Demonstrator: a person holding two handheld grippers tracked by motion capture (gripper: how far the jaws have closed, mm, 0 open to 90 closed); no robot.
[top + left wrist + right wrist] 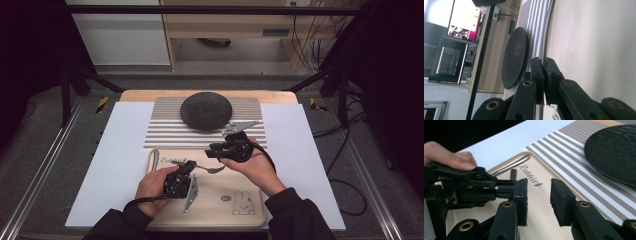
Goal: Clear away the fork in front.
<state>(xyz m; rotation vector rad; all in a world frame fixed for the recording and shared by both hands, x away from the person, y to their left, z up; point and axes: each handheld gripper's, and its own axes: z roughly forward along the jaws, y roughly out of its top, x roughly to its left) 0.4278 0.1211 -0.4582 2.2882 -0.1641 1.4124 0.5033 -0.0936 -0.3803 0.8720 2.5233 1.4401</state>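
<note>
1. White board (120,165) covers the table under your hands; it is the largest surface, and everything else lies on it or above it.
2. The striped grey mat (165,127) lies across the far middle of that board, with its stripes running left to right in the high view.
3. The pale wooden tray (250,172) sits nearest you, its far edge just beside the mat's near edge. It carries a rabbit drawing (243,204) at its near right corner and the printed word "Rabbit" at its far left.
4. The black speckled plate (206,111) rests on the far part of the mat, well apart from both of your grippers. Nothing stands between it and the tray.
5. Your left gripper (186,166) hovers over the left half of the tray, jaws pointing away from you and to the right. They are clamped on the handle of the spoon (212,170), as the left gripper view shows.
6. Your right gripper (212,150) hangs over the tray's far edge, pointing left toward the other gripper. Its jaws stand apart with nothing between them in the right gripper view.
7. The spoon is the smallest thing here. It is held above the tray's far half, long axis roughly level and left to right, with the handle running far-left toward the tray's corner and the bowl pointing right, just below your right gripper.
</note>
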